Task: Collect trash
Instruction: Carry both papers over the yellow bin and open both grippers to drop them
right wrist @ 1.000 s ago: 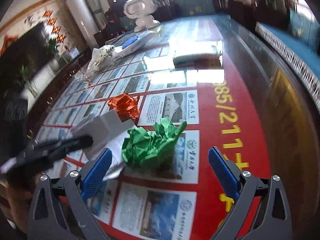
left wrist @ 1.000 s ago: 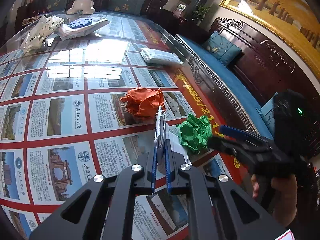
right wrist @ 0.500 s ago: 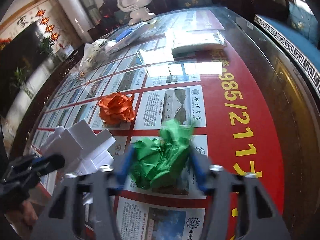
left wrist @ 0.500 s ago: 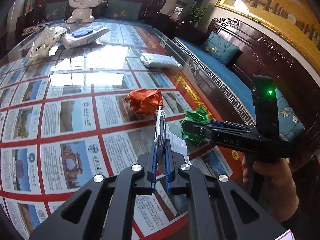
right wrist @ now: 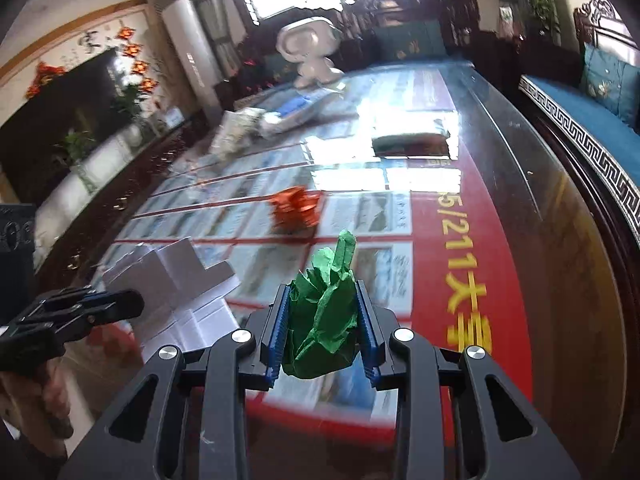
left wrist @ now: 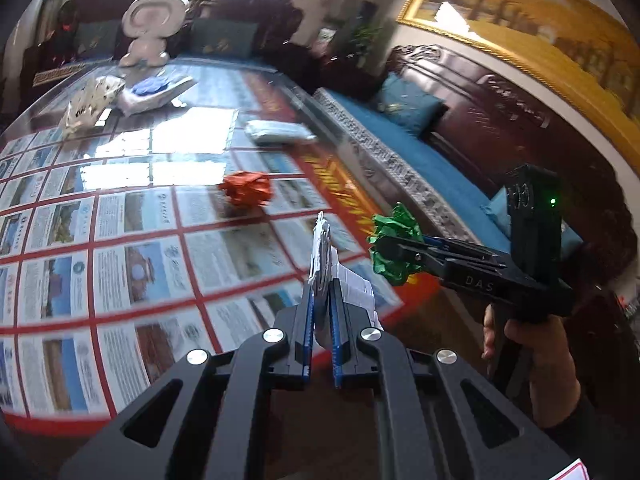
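Your left claw [left wrist: 320, 312] is closed flat on a piece of folded white paper [left wrist: 321, 258], which stands up edgewise between the blue pads [left wrist: 308, 320] and reaches past their tips. Seen from your right wrist camera, the same paper [right wrist: 176, 280] shows as a stepped white sheet fanning out from the left claw [right wrist: 132, 304], above the table's near edge.

Your right claw [right wrist: 322, 328] is closing on a crumpled green paper ball [right wrist: 324, 316]; the ball fills the gap between the ribbed blue pads [right wrist: 278, 332], which press on both of its sides, and a twisted tip of it sticks up beyond them. From the left wrist camera, the right claw [left wrist: 384, 246] and the green ball [left wrist: 394, 248] appear near the table's right edge, with your hand [left wrist: 532, 352] gripping the handle below.

A crumpled orange paper ball [left wrist: 246, 194] lies on the glass-topped table [left wrist: 120, 240], farther in from the near edge, apart from both claws. Toward the far edge lie a flat white packet [left wrist: 278, 132], a white bag with a blue item on it [left wrist: 154, 92], and a crinkled patterned bag [left wrist: 92, 104]. A small white robot figure [left wrist: 154, 28] stands at the far edge. The picture is blurred at places.
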The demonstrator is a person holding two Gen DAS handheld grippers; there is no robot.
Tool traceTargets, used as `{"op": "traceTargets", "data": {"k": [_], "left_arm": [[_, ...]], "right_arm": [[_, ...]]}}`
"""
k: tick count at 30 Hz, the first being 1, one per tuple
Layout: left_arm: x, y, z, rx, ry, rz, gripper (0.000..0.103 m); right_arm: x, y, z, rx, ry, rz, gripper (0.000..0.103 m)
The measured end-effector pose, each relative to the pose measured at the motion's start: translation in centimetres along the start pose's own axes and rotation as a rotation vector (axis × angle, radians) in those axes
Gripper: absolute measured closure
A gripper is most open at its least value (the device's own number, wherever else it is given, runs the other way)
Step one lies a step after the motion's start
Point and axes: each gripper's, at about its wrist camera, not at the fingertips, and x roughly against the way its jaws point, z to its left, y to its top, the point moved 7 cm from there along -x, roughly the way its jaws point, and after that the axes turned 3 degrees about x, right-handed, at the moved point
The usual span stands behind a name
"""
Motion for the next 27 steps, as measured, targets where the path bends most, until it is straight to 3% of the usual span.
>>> {"op": "traceTargets", "data": {"k": [6, 13, 20, 24, 25, 27], "left_arm": [[6.1, -5.1, -3.7, -0.027, -0.023, 0.000, 0.095], [10.7, -15.6, -7.3, -0.075, -0.049, 0.081, 0.095], [9.3, -27.9, -8.2, -0.042, -0.053, 0.255, 0.095], [6.5, -33.0, -7.6, -0.031, -0.037, 0.345, 0.095], [5.8, -33.8, -7.4, -0.036, -0.034, 0.364, 0.093], [4.3, -35.6, -6.8, -0.066, 0.006, 0.402, 0.069]], "right_arm": [[7.6, -5.2, 4.8, 0.064, 0.070, -0.009, 0.072], [14.3, -15.2, 9.8, 0.088, 0.148, 0.047, 0.072], [14.8, -27.2, 10.8, -0.008, 0.149, 0.177, 0.071], [13.2, -31.8, 10.0, -0.062, 0.111, 0.230, 0.071], [12.9, -32.5, 9.9, -0.059, 0.099, 0.241, 0.071], [11.9, -34.0, 9.6, -0.049, 0.063, 0.265, 0.071]]}}
